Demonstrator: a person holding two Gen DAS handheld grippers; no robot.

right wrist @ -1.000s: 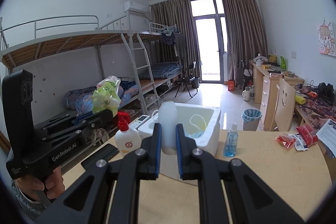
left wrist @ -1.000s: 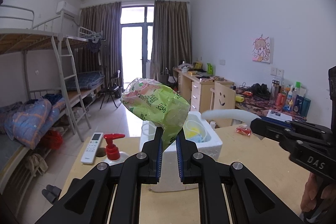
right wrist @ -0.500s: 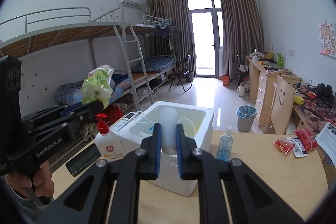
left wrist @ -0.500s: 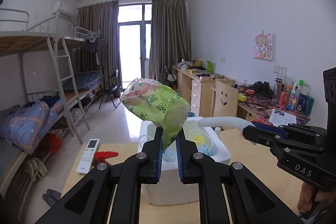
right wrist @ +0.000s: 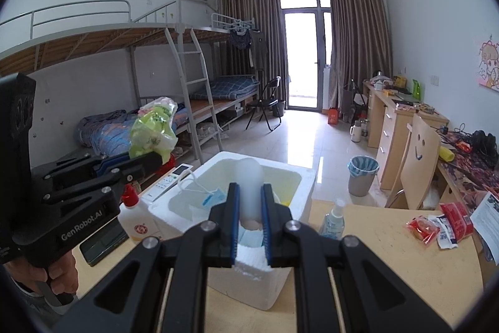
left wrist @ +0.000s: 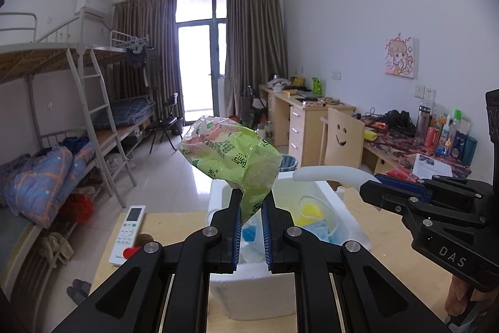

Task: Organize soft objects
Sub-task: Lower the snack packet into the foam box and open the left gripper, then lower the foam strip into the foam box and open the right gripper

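Both tongs (left wrist: pixel 251 209) nearer foam box (left wrist: pixel 218 195), seemingly.

Both tools clamped: left tool (left wrist: pixel 251 219), right tool (right wrist: pixel 251 208)

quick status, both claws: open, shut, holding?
Left claw: shut on crinkled green plastic bag.
Right claw: shut on curved white foam piece.
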